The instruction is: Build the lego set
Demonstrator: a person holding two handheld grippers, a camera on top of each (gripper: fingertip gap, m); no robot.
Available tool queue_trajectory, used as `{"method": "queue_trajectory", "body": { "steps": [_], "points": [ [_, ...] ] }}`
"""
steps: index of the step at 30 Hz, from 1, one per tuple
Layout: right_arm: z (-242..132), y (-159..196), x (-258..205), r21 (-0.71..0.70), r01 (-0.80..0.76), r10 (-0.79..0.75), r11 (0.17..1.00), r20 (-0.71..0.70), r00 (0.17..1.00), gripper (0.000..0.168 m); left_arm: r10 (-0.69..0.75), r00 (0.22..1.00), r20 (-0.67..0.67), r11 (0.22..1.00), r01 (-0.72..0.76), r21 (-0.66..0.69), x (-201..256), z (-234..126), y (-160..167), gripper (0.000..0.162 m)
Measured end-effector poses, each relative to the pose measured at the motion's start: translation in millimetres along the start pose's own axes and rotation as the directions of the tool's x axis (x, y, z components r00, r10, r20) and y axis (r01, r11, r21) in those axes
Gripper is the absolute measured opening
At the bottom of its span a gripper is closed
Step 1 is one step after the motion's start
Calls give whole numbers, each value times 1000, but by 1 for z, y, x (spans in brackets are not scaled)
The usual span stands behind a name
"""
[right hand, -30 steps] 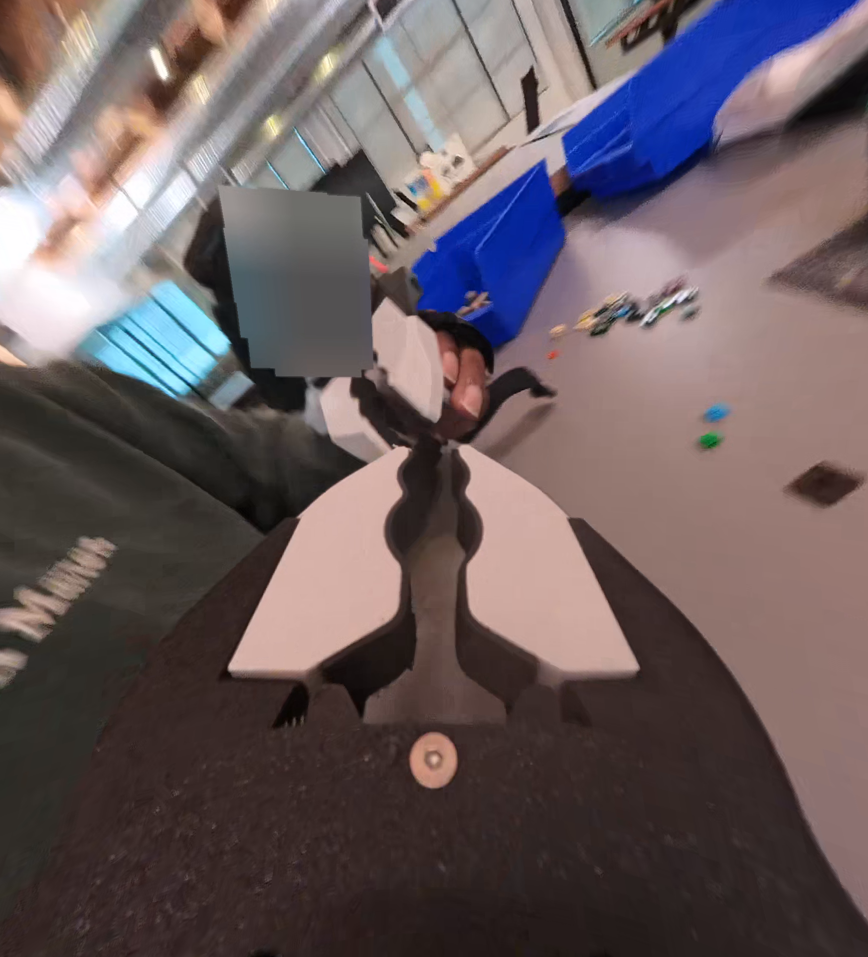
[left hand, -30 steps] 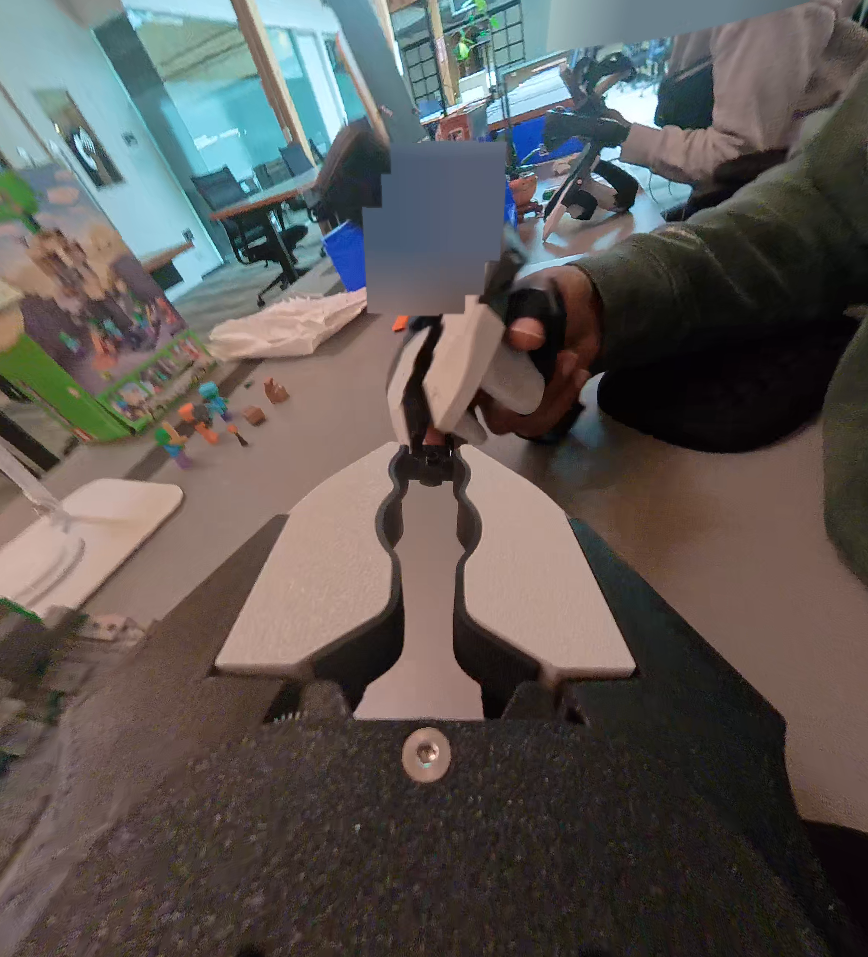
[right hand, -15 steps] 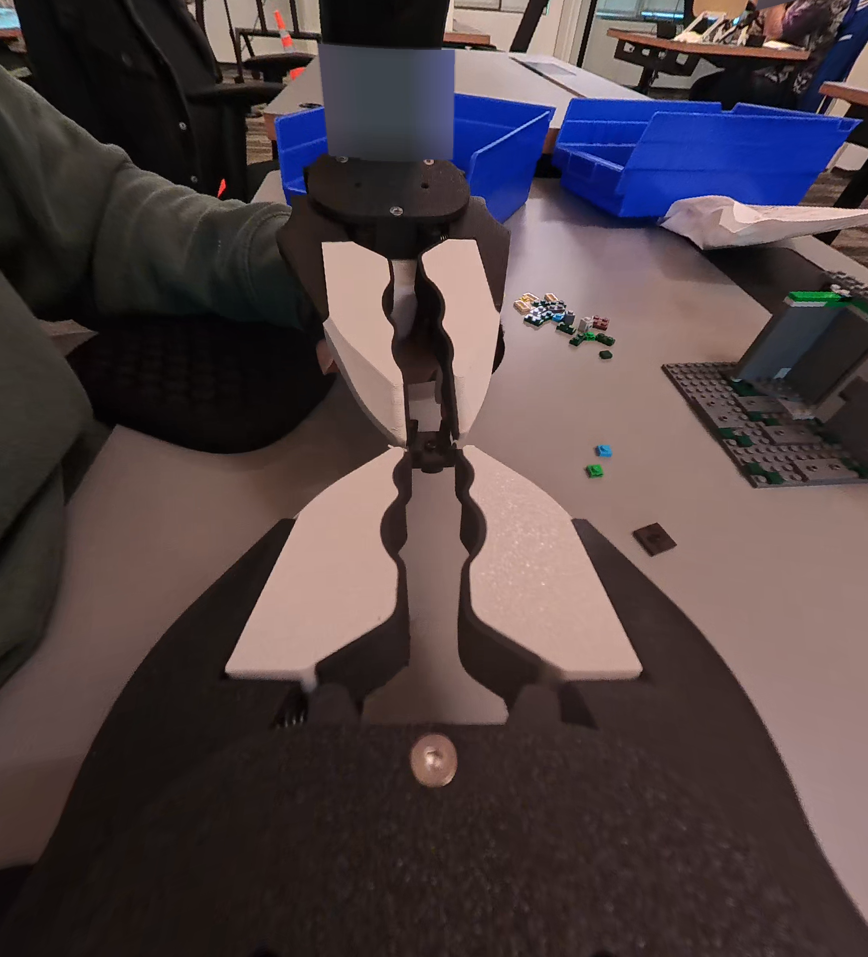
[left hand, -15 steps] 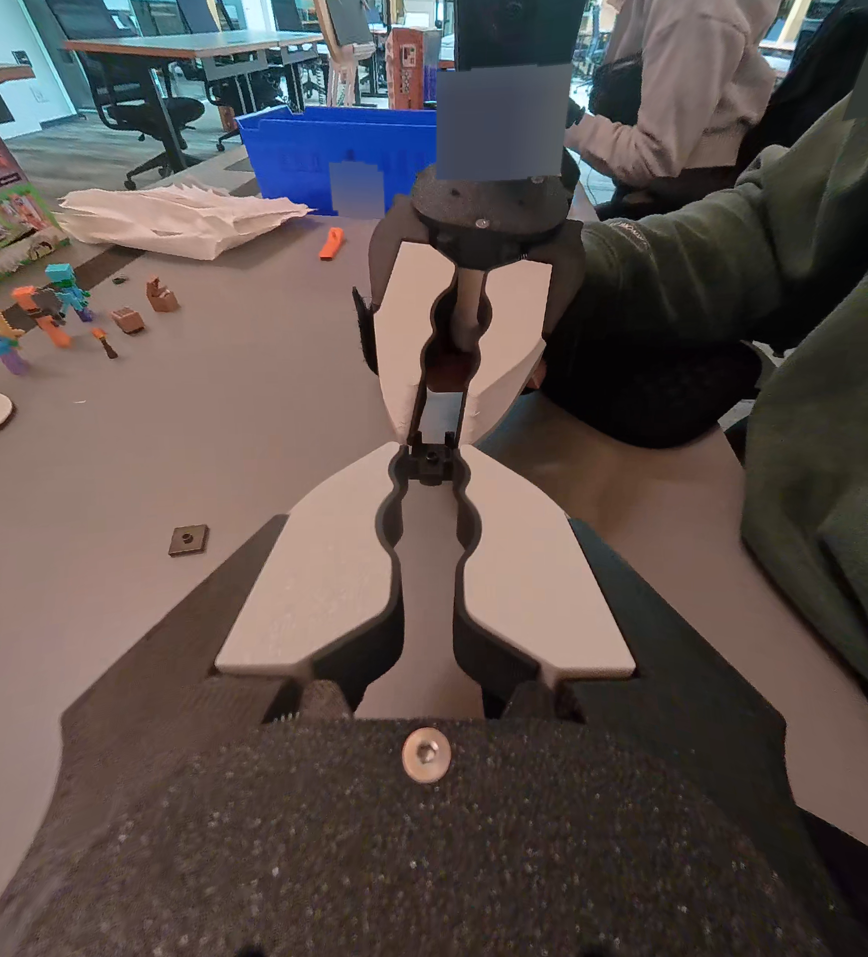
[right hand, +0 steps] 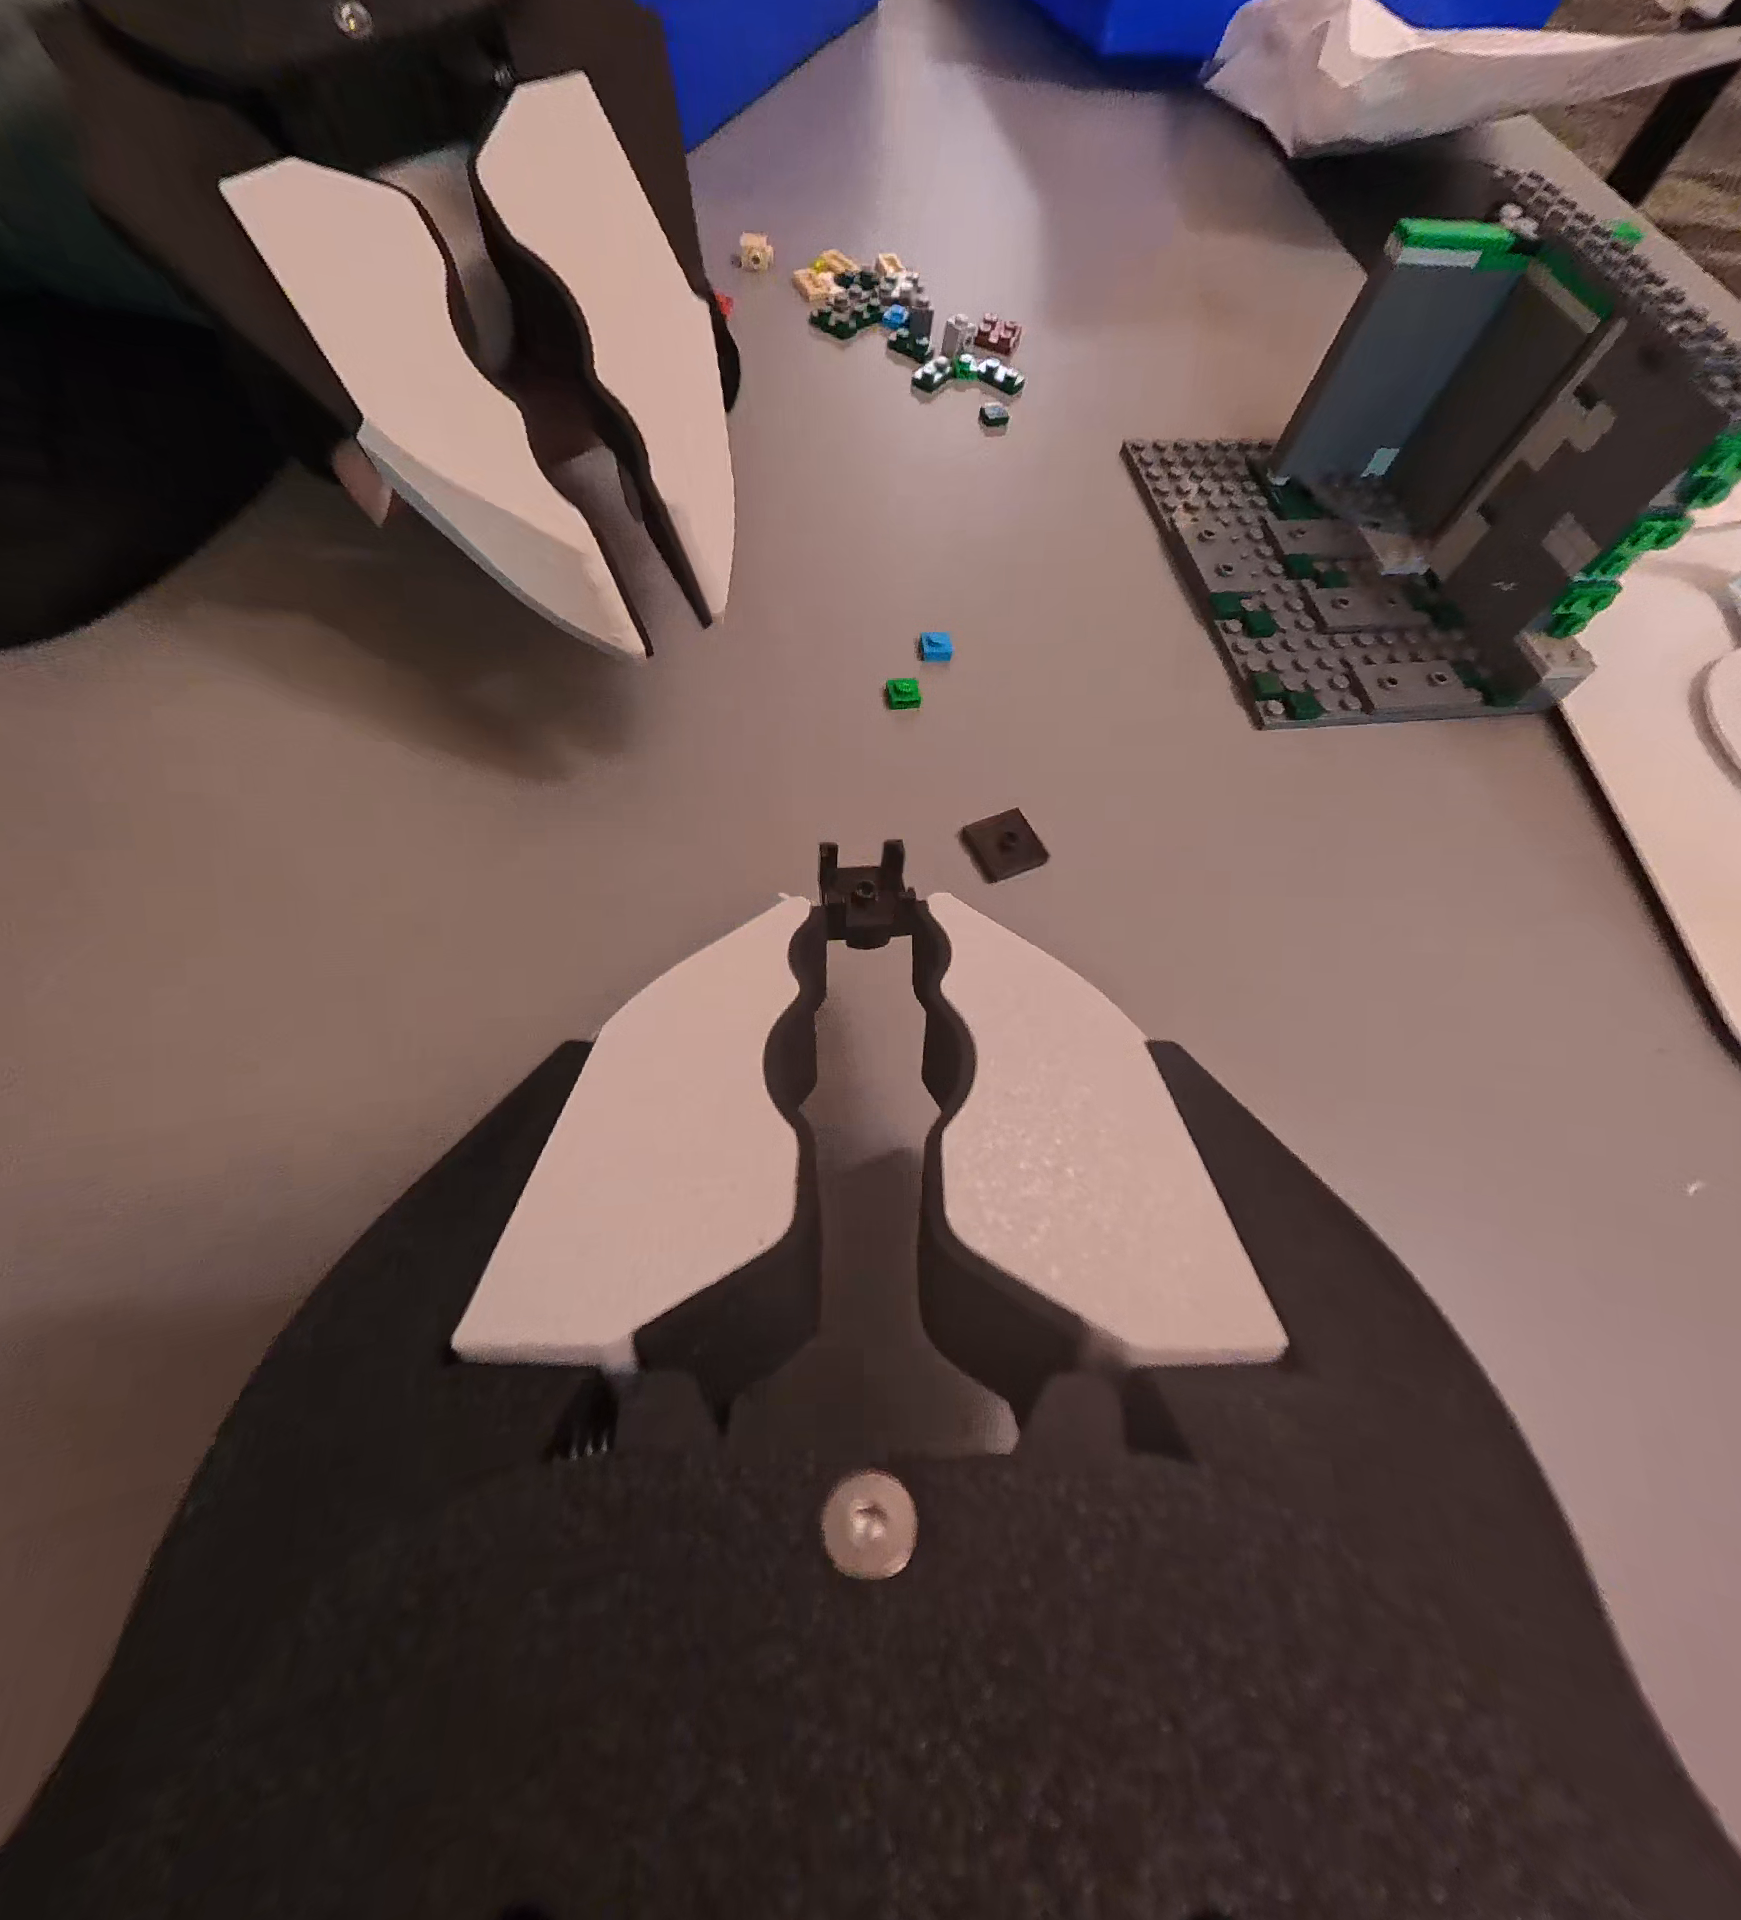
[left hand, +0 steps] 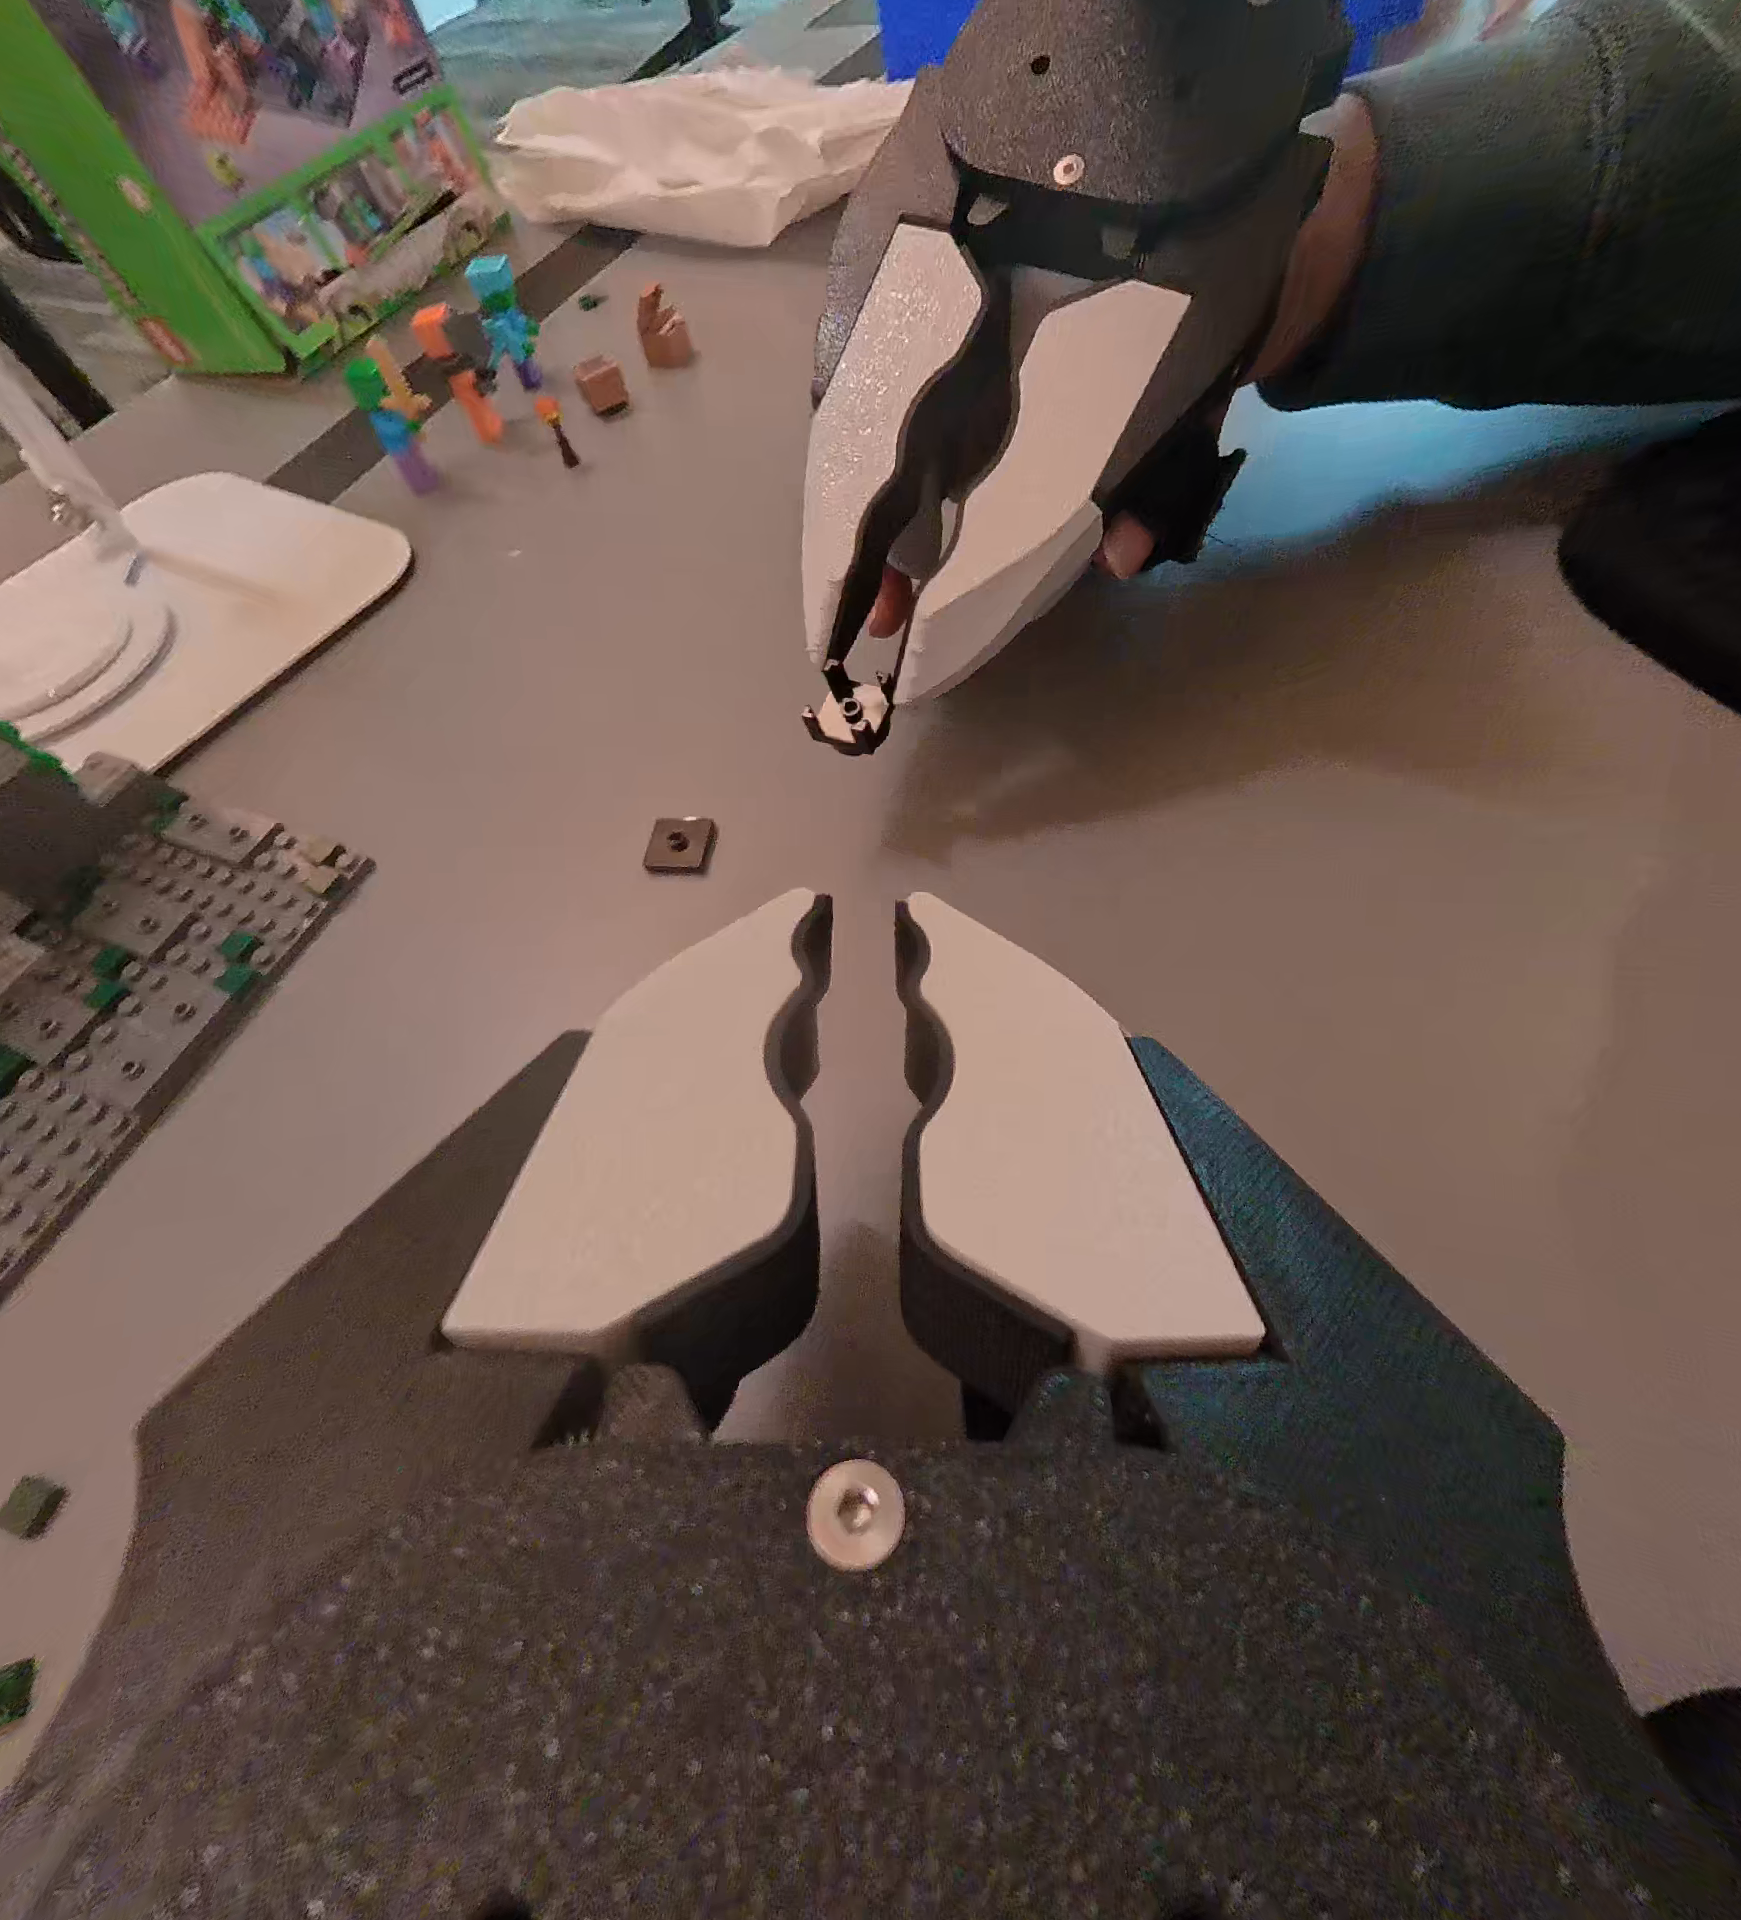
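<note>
The big grey table (right hand: pixel 1261 987) has a half-made build (right hand: pixel 1468 468) standing on it: a flat grey base plate with a tall dark grey wall and bits of green along the edges. It looks partly done to me, because lots of studs on the plate are still bare and a pile of loose bricks (right hand: pixel 907 317) waits farther back. A green box (left hand: pixel 222 156) stands at the far side with some little figures (left hand: pixel 450 364) in front of it. The right gripper (right hand: pixel 864 906) is pinching a small black piece (right hand: pixel 861 894) at its tips. The piece is held just above the table and has little prongs sticking up and one stud in the middle. The left gripper (left hand: pixel 862 909) has a narrow gap between its fingers and holds nothing. A flat black square tile (right hand: pixel 1003 844) lies on the table just beside the held piece. A tiny blue brick (right hand: pixel 934 646) and a tiny green brick (right hand: pixel 903 693) lie close together, between the grippers and the build. I think the black piece still has to be joined on somewhere.
</note>
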State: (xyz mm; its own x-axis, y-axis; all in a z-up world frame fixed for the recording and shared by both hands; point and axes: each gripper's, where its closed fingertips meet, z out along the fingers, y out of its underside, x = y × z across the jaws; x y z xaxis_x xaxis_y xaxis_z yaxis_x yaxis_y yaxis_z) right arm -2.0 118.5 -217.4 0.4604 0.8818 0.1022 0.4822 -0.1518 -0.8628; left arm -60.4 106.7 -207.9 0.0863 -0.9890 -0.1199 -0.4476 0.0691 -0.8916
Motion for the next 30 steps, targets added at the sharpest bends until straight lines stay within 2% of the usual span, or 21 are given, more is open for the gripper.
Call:
{"method": "queue_trajectory", "body": {
  "steps": [15, 20, 30],
  "points": [
    [4, 18, 1, -82, 62, -57, 995, 60, 997, 16, -29, 999, 32, 995, 31, -90, -10, 7, 14, 14],
    [7, 22, -2, -114, 91, -84, 989, 66, 994, 16, 10, 998, 59, 990, -2, -138, -13, 15, 18, 15],
    [7, 25, -4, -133, 111, -103, 985, 68, 992, 16, 4, 993, 116, 983, 17, -181, -38, 30, 12, 22]
  ]
}}
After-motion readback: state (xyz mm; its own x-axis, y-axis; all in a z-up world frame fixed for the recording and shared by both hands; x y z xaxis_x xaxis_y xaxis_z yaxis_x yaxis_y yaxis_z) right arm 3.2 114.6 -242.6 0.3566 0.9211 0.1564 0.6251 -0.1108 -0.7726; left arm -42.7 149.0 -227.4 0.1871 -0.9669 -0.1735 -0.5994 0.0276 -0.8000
